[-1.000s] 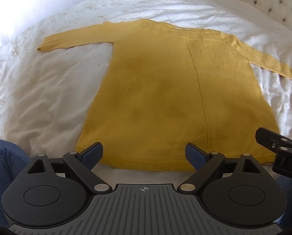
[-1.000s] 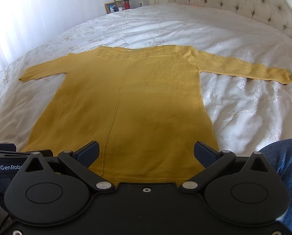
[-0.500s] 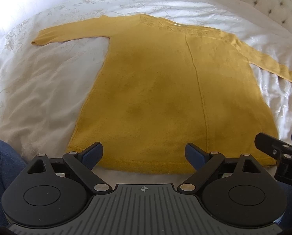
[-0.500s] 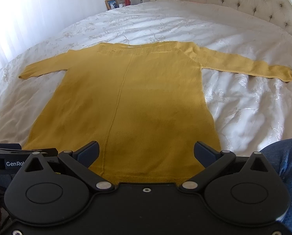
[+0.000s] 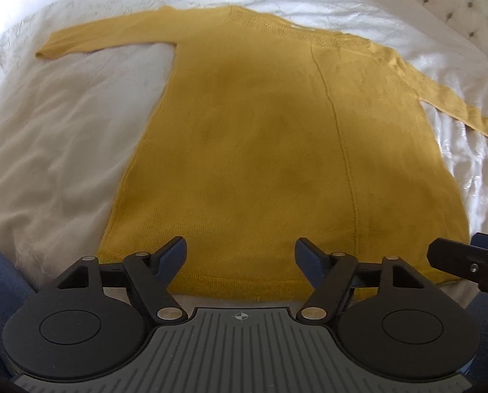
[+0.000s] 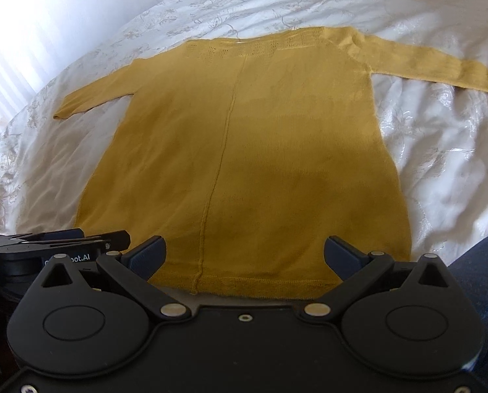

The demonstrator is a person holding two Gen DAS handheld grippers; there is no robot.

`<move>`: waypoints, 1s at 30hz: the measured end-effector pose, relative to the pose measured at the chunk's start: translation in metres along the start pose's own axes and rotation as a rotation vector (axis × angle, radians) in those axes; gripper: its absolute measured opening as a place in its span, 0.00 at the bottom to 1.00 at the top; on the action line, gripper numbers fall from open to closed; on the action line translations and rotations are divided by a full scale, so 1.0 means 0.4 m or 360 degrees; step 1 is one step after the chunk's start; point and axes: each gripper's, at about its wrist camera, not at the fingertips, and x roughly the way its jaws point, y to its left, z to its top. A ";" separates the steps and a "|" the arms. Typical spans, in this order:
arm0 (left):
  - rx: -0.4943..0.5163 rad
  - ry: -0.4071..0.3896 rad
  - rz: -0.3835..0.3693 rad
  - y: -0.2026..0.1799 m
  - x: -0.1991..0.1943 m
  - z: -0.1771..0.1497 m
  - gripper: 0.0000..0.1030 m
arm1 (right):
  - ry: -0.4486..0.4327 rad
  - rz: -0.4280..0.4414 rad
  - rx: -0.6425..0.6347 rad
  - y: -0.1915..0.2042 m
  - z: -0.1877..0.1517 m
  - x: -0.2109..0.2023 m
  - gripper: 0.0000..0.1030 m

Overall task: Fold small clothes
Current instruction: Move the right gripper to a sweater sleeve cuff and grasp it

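Both my tongs hang just above the near edge of the bed [image 5: 47, 150], side by side, and both are spread wide with nothing between the fingers. The left tongs [image 5: 240, 255] sit over the hem toward the left corner; the right tongs [image 6: 244, 255] sit over the hem toward the right corner.

The yellow sweater [image 5: 276, 150] lies flat straight ahead of them, hem nearest me, neckline farthest, one sleeve [image 5: 106, 37] stretched out to the left and the other sleeve [image 6: 440, 67] out to the right.

It looks like a thin knit: light, limp, a bit stretchy, likely to sag and drag on the bedspread rather than slide. I'd pinch both layers at the hem corners or sleeve cuffs, not the middle, and lift evenly so it doesn't skew.
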 end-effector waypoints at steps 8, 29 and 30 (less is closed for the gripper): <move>-0.0001 -0.0076 0.0115 0.018 0.014 0.063 0.68 | 0.0145 0.0049 0.0043 -0.017 0.030 0.020 0.98; 0.0132 -0.0482 0.0095 -0.104 0.097 0.359 0.67 | -0.0354 -0.0293 0.0439 -0.503 0.338 -0.004 0.53; 0.0145 -0.0477 0.0096 -0.116 0.110 0.367 0.67 | -0.0370 -0.0334 0.0462 -0.538 0.345 0.002 0.53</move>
